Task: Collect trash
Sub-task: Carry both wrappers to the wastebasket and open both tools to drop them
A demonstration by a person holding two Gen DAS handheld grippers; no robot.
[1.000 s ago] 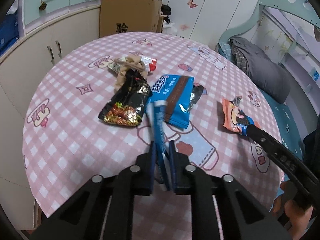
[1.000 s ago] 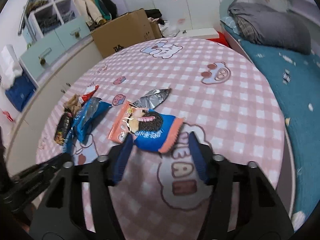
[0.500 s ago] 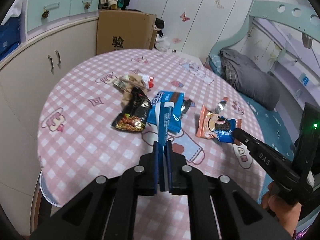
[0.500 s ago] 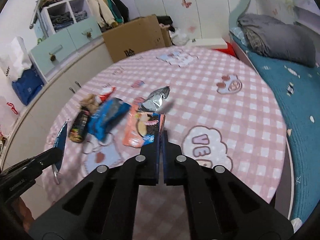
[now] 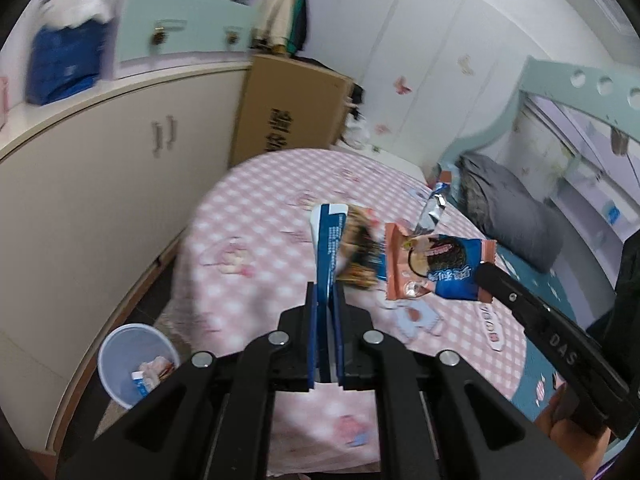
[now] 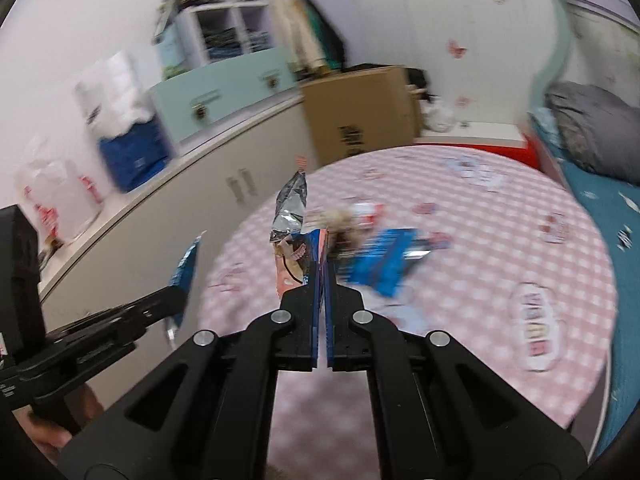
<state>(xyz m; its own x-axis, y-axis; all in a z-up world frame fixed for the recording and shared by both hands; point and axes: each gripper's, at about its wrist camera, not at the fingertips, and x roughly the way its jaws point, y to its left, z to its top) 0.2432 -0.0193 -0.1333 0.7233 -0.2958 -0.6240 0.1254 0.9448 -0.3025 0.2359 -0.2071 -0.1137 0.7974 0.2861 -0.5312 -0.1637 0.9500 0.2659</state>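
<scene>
While both wrappers hang above the table (image 5: 248, 264):
left gripper (image 5: 326, 300): clamped on blue wrapper (image 5: 329, 240)
right gripper (image 6: 323, 276): pinching cookie packet (image 5: 436, 268)

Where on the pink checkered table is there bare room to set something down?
The pink checkered table is bare along its near edge by the right gripper, and on the far side towards the brown cardboard box. The middle is crowded with the blue wrapper and other blurred wrappers.

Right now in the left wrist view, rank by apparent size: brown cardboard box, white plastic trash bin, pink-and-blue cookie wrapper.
1. Brown cardboard box, clearly largest.
2. White plastic trash bin and pink-and-blue cookie wrapper look roughly alike; the wrapper hangs nearer the camera, so I will not rank them.
</scene>
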